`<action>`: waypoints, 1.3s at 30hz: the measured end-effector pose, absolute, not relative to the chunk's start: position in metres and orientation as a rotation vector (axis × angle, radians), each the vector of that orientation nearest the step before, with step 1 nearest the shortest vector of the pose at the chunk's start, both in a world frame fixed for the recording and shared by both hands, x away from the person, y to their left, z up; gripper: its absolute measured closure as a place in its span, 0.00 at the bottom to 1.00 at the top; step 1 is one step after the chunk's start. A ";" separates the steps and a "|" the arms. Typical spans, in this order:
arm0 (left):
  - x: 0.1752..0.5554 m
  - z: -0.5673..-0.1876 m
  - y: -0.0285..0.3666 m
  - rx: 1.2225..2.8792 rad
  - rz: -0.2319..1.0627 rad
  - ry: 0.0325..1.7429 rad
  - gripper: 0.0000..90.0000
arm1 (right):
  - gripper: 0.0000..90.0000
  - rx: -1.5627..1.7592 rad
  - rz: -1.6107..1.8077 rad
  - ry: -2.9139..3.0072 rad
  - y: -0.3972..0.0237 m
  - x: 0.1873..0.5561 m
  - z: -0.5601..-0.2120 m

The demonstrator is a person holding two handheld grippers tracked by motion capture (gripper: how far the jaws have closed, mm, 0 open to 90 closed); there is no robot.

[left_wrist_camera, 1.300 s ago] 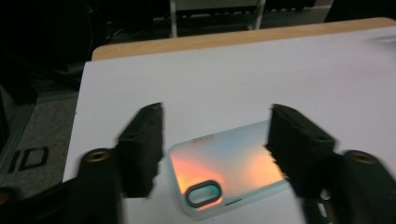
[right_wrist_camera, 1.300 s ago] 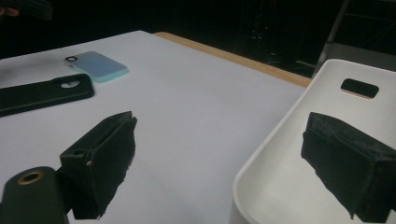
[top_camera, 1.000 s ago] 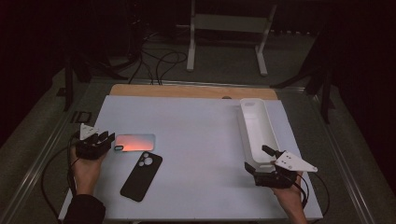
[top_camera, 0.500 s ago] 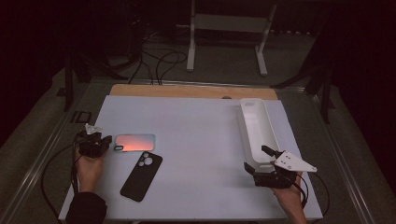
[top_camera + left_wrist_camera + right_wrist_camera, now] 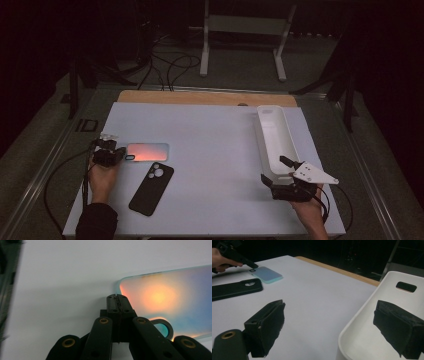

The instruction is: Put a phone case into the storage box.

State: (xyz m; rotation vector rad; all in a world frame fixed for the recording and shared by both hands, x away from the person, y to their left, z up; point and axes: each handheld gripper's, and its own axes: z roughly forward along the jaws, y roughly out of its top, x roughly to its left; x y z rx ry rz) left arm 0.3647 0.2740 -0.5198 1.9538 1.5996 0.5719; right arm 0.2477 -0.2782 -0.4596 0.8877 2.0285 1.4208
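Our left gripper (image 5: 119,154) has its fingers pressed together, nothing pinched, tips at the left end of the iridescent phone case (image 5: 148,151) lying flat on the counter (image 5: 215,150), far-left of the black phone case (image 5: 151,188). Our right gripper (image 5: 274,172) fingers are spread around the white tray's (image 5: 275,135) near-left rim.

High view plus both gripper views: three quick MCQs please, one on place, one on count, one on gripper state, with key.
1. Where is the white tray?
A. the table's right side
B. left edge
C. on the floor

2. How many phone cases lie on the table?
A. one
B. two
C. four

3. How do the left gripper jaws stand?
A. wide apart
B. around the tray wall
C. closed together

Key: 1 A, it lies just ahead of the right gripper. 2 B, the iridescent case and the black case. 3 C, pads meet with nothing between, at the iridescent case's corner.
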 end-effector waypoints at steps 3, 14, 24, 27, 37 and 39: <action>0.372 -0.520 0.260 1.988 0.569 1.560 1.00 | 0.11 0.888 1.421 2.029 -0.278 0.248 -0.460; 0.383 -0.521 0.206 2.088 0.510 1.356 1.00 | 0.11 0.885 1.414 2.031 -0.278 0.248 -0.460; 0.382 -0.521 0.191 2.102 0.477 1.297 1.00 | 0.11 0.886 1.413 2.034 -0.278 0.247 -0.461; 0.379 -0.515 0.195 2.066 0.503 1.295 0.99 | 0.11 0.887 1.411 2.033 -0.279 0.247 -0.461; 0.326 -0.459 0.220 1.784 0.595 1.172 0.51 | 0.11 0.895 1.420 2.026 -0.280 0.247 -0.462; 0.313 -0.452 0.223 1.770 0.603 1.181 0.31 | 0.11 0.894 1.425 2.026 -0.279 0.247 -0.462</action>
